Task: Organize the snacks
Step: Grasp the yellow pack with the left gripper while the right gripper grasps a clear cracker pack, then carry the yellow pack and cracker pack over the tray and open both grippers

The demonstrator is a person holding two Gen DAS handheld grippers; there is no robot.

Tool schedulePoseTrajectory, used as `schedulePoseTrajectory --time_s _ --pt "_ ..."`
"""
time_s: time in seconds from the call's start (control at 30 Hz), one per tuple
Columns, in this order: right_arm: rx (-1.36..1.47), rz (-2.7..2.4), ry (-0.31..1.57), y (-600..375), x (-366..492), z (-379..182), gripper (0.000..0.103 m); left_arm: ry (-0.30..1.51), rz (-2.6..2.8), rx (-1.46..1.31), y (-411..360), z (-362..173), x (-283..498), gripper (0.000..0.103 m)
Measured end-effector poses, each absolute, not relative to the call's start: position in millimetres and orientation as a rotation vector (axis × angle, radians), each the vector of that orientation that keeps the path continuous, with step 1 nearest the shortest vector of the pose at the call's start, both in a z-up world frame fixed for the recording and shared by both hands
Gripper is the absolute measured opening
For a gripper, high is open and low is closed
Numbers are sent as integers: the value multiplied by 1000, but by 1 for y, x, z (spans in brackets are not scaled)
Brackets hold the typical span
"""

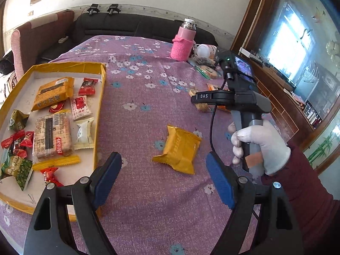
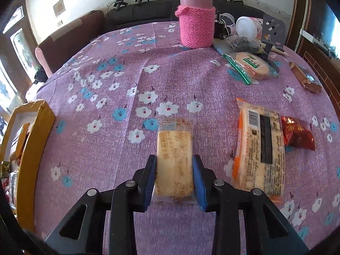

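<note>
A yellow-rimmed cardboard tray [image 1: 101,97] at the left of the table holds several wrapped snacks, among them an orange packet [image 1: 54,92] and a long cracker packet [image 1: 52,136]. My left gripper [image 1: 163,159] stands open just above the cloth. A yellow foil packet [image 1: 177,149] lies flat between and just beyond its blue pads, untouched. My right gripper [image 2: 174,163] is shut on a pale clear-wrapped cracker packet [image 2: 173,140], its blue pads pressing both long sides. A white-gloved hand [image 1: 261,146] holds that gripper at the right in the left wrist view.
A pink flask in a knitted sleeve [image 2: 196,27] stands at the far side with clutter beside it. On the purple flowered cloth lie an orange-edged cracker packet [image 2: 260,155], a red foil candy [image 2: 297,136], a green-edged round cake packet [image 2: 252,65] and a brown bar [image 2: 306,78]. The tray's corner [image 2: 31,140] is at the left.
</note>
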State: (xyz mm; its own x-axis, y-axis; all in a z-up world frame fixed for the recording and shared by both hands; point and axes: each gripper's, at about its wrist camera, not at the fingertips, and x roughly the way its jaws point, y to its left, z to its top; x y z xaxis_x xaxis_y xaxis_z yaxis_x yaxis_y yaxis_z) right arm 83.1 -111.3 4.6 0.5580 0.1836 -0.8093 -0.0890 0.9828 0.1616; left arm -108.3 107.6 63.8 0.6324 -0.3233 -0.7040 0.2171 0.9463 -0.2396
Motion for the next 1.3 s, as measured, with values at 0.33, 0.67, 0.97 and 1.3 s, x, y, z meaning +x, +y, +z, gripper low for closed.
schedulePoseTrajectory --time_s 0.33,0.67,0.97,1.3 --pt "368 340 843 -156 30 14 35 927 -314 43 57 30 -65 82" --pt "395 378 845 -157 29 11 35 989 -310 132 32 9 -40 82" --pt "425 374 842 -157 27 8 35 912 -326 -4 50 30 -57 43" --pt "413 351 834 -153 24 6 35 709 -326 -101 88 95 -99 43"
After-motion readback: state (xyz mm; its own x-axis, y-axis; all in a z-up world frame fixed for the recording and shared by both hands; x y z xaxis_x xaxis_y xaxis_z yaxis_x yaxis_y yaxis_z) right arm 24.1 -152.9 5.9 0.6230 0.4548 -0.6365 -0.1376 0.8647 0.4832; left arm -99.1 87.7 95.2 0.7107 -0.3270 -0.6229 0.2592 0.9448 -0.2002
